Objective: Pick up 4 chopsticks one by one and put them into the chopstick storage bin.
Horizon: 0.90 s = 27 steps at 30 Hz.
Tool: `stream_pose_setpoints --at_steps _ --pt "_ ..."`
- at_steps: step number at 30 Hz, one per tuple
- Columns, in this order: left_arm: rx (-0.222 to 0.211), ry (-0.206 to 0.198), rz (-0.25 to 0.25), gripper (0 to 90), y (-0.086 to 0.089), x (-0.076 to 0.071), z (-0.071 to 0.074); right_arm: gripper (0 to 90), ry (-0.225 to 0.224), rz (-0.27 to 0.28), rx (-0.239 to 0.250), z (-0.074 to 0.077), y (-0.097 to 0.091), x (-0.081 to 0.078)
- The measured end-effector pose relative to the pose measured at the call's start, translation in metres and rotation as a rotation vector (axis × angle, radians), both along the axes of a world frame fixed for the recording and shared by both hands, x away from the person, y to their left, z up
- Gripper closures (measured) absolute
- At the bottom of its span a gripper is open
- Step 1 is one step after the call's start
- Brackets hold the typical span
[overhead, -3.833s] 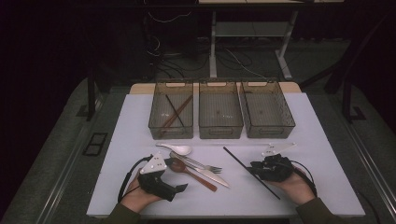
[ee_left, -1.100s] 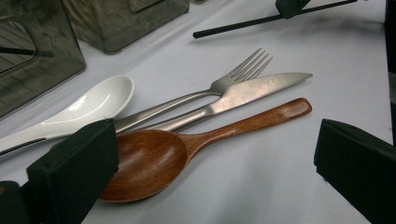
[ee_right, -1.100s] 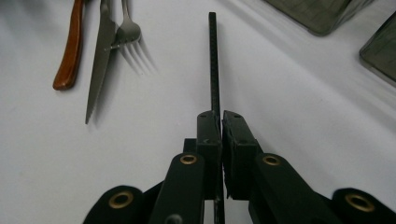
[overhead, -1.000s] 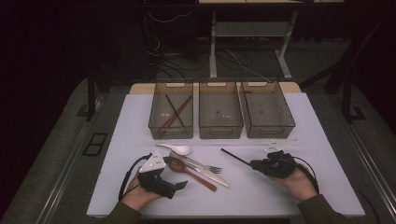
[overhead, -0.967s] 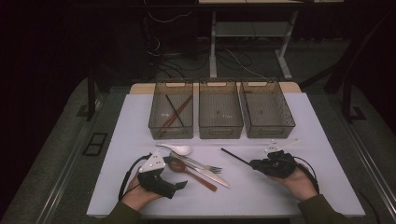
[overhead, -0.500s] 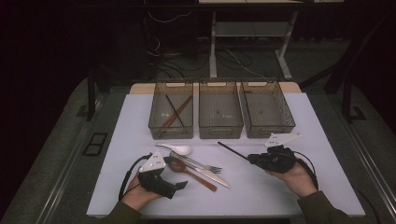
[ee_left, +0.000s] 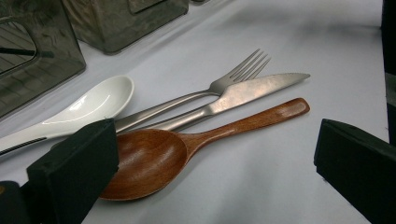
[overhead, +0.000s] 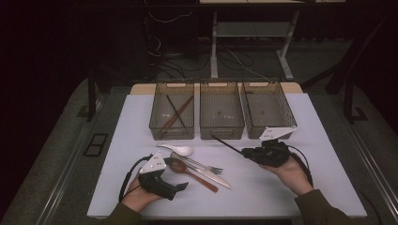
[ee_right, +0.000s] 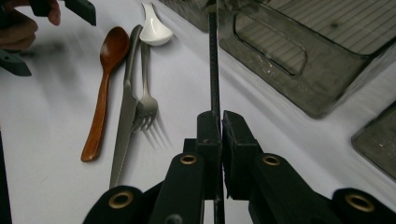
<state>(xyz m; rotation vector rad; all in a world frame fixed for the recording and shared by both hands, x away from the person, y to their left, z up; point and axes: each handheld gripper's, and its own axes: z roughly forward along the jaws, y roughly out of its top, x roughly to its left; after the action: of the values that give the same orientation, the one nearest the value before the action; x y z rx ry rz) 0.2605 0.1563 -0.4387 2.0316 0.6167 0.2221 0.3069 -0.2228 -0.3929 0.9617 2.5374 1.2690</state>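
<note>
R hand-held gripper (ee_right: 215,154) is clenched on a black chopstick (ee_right: 213,60), held above the counter (overhead: 281,197) w/ its tip near the middle bin (overhead: 221,110). L hand-held gripper (ee_left: 210,168) is released, jaws wide apart, resting on the counter at the wooden spoon (ee_left: 187,144). Fork (ee_left: 224,81), knife (ee_left: 252,88) & white spoon (ee_left: 88,105) lie beside it.

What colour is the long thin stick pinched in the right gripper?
Black. The thin ridged chopstick shows best in the right gripper view, clamped in the right gripper.

Lab test bench, white table (overhead: 328,140), dark surroundings, floor cables (overhead: 234,58)
</note>
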Motion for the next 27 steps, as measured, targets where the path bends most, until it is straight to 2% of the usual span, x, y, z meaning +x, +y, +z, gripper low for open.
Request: stream_pose_setpoints --at_steps 12,21,27 --pt "0.000 0.002 -0.002 0.0 0.000 0.000 0.000 85.2 -0.024 -0.003 0.033 0.011 0.016 0.017" --pt "-0.002 0.006 -0.003 0.0 0.000 0.000 0.000 85.2 -0.040 -0.006 0.027 0.018 0.032 0.031" --pt "-0.001 0.004 -0.004 0.0 -0.001 0.000 -0.001 85.2 -0.039 -0.011 0.039 0.023 0.047 0.042"
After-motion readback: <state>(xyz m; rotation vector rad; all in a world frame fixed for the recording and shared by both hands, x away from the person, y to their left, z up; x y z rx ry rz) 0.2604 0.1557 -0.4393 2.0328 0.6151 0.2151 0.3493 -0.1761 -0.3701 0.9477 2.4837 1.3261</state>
